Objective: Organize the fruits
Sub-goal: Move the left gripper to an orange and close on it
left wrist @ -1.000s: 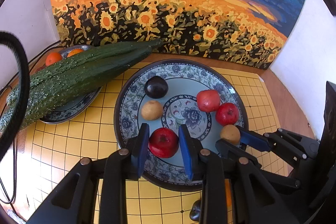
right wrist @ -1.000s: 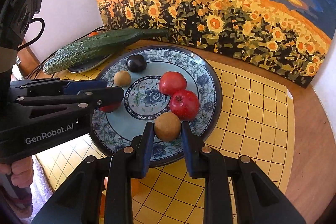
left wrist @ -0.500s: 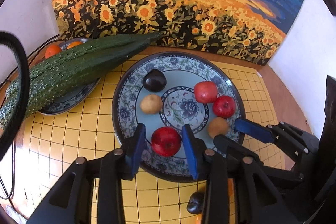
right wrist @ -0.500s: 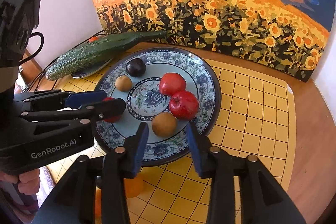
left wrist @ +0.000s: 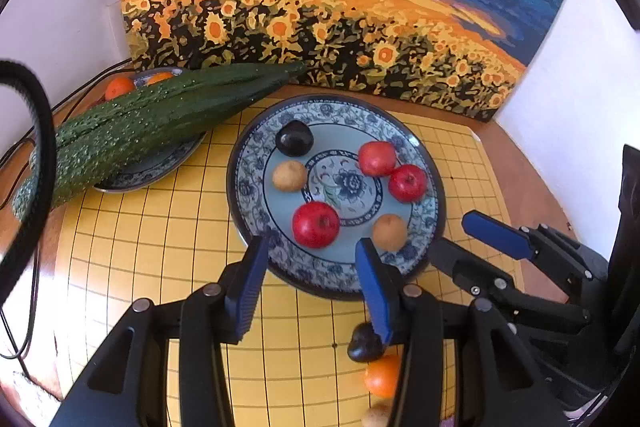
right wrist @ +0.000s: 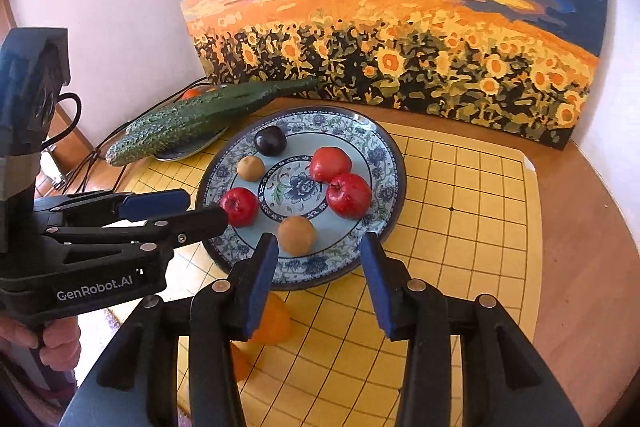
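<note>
A large blue patterned plate [left wrist: 256, 187] [right wrist: 384, 155] holds several fruits: a red apple [left wrist: 315, 225] [right wrist: 239, 207], a tan round fruit [left wrist: 390, 227] [right wrist: 297, 235], two more red fruits [left wrist: 407, 183] [right wrist: 349, 195], a dark plum [left wrist: 294, 143] [right wrist: 271, 141] and another tan fruit [left wrist: 289, 176]. My left gripper [left wrist: 310, 259] [right wrist: 176, 207] is open and empty, just short of the red apple. My right gripper [right wrist: 320, 255] [left wrist: 460, 235] is open and empty, just short of the tan fruit at the plate's near rim.
A long green cucumber [left wrist: 152, 119] [right wrist: 208, 119] lies over a smaller plate [left wrist: 160, 167] with oranges [left wrist: 119, 87] at the left. A dark fruit [left wrist: 362, 345] and oranges [left wrist: 382, 375] [right wrist: 274, 321] lie on the yellow grid board [left wrist: 140, 247] near me. A sunflower painting [left wrist: 320, 7] stands behind.
Both grippers have opened wider and pulled back from the plate. The red apple and the tan fruit stay on the plate, no longer between the fingers.
</note>
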{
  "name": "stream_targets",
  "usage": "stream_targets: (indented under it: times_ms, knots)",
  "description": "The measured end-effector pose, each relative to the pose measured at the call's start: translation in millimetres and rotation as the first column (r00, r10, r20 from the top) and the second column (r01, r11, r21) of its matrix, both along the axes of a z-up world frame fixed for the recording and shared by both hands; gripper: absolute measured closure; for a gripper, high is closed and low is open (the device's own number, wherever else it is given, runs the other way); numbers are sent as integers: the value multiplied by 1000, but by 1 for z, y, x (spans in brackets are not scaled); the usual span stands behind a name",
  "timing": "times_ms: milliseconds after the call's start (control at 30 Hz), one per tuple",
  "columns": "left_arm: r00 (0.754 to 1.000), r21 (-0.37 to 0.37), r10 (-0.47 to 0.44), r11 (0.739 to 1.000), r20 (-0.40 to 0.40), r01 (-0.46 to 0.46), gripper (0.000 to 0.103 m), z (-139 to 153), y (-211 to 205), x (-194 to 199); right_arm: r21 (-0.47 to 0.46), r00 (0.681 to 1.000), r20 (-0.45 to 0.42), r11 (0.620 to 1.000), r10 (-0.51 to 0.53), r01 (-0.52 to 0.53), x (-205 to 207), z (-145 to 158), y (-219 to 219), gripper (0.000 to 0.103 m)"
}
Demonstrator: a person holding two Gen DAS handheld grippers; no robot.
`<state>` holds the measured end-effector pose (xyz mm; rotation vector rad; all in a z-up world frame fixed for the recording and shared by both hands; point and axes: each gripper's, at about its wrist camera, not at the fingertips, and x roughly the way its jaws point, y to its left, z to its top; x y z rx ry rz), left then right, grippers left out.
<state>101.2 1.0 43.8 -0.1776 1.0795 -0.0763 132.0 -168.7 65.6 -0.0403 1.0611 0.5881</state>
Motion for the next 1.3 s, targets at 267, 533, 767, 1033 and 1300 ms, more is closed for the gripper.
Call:
stream_targets:
  times_ms: [267, 533, 767, 1033, 1300]
  knots:
    - [999, 11, -30, 999, -16, 30, 55, 5, -6, -13, -16, 1000, 9, 1000, -15, 15, -16, 9, -10, 59]
    - [998, -11, -53, 999, -37, 52, 54, 6, -12, -30, -47, 1000, 6, 999, -24, 24, -32, 10, -18, 59]
    - [996, -49, -72, 996, -60, 69, 54, 6, -18, -44, -53, 999, -14, 998, -34, 33, -48, 9, -21, 59]
    - [991, -64, -107, 993, -83, 101, 54, 1, -32, -57, -70, 996, -45, 995, -76, 72, -54, -2, -35, 59]
    - [986, -63, -125, 991, -113, 118, 54, -10, -41, -58, -69, 995, -57, 994, -85, 81, -58, -4, -39, 59]
